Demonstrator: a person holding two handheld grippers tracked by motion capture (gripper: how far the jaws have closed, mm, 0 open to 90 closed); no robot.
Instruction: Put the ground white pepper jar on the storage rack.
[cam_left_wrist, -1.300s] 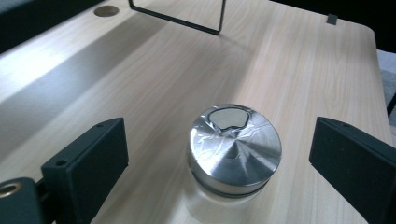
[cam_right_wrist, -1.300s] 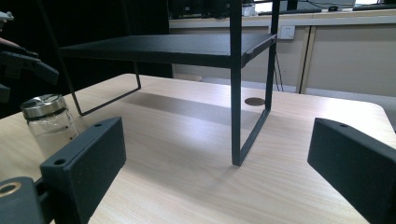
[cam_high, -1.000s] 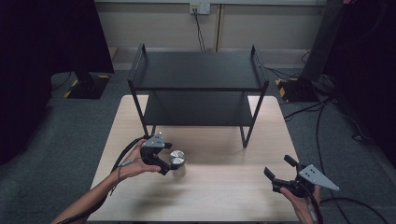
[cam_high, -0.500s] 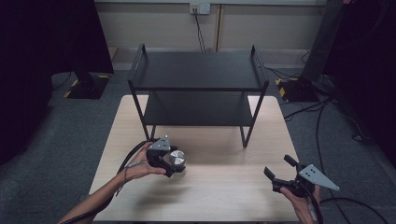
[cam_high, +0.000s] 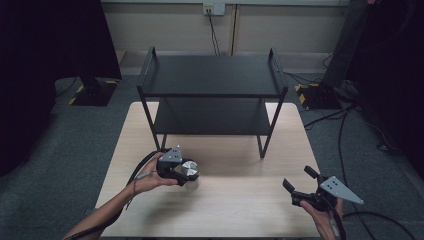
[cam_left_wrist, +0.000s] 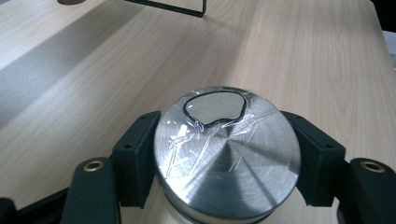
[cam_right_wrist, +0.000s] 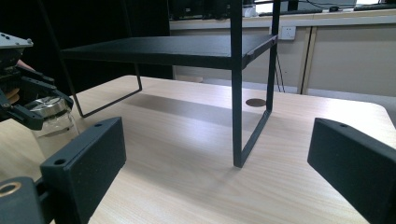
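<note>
Left gripper (cam_high: 186, 172): lower left of centre in the high view, borne by the left hand (cam_high: 150, 177), grey plate on top. Its jaws have just been closing and now pinch the metal lid of a glass jar (cam_high: 190, 171), one pad on each side of the lid's rim.

Glass jar, same item (cam_left_wrist: 227, 158): in the left gripper view it sits low in the middle of the frame, squarely between the two black pads, brushed metal lid upward with a strip of clear tape across it. In the right gripper view the jar (cam_right_wrist: 53, 122) appears at the left edge, clear-walled, standing on the wooden table (cam_high: 240, 210), clamped at the lid.

Black two-tier metal rack (cam_high: 212, 75): upper centre of the high view, standing on the far half of the table, well apart from the jar.

Right gripper (cam_high: 301, 184): lower right of the high view, held above the table's near right corner, jaws spread wide with nothing between them, well apart from the jar.
</note>
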